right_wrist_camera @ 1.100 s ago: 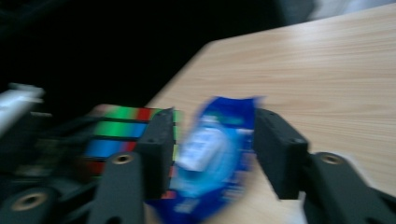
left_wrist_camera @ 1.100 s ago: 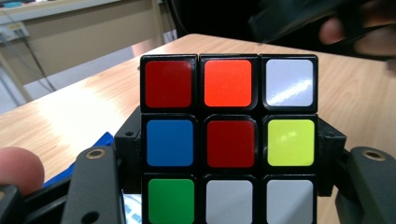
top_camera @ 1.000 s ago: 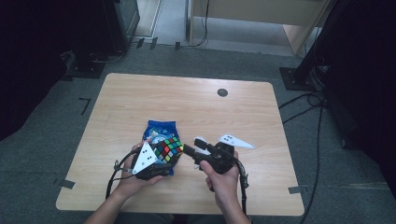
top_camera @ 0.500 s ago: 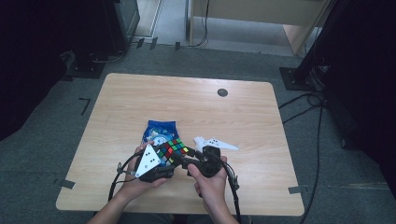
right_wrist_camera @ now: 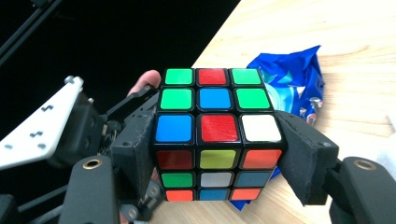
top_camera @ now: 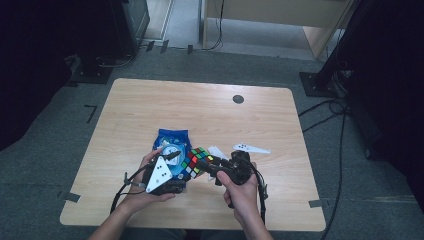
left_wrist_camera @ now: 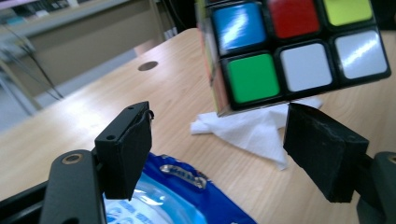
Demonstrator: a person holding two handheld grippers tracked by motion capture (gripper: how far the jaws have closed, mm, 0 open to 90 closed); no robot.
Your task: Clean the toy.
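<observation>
**Cube clamped in my right tongs, left tongs standing apart**

My right tongs [right_wrist_camera: 217,154] are clamped on the puzzle cube [right_wrist_camera: 215,133]: in the right gripper view each black pad presses flat against an opposite side of it, and the cube sits square between them, lifted off the table [top_camera: 200,107]. The face turned up toward me shows green, red and green across the far row, green, blue and green in the middle, then blue, red and white nearest the pads.

From above, the cube [top_camera: 196,161] hangs just ahead of my right tongs [top_camera: 207,167], between my two hands, with my left tongs [top_camera: 175,156] close beside it on the other side.

My left tongs [left_wrist_camera: 219,144] are apart and hold nothing. In the left gripper view the cube [left_wrist_camera: 292,49] floats just beyond and above their tips, nearer the right-hand jaw; whether that jaw touches the cube's lower edge I cannot tell.

Under and just past my left tongs lies a blue packet [top_camera: 172,142], flat on the table. A crumpled white tissue [left_wrist_camera: 254,130] lies on the wood beyond the left tongs, below the cube. Off to the far side of my right tongs a white pointed plate [top_camera: 251,148] shows from above.
</observation>
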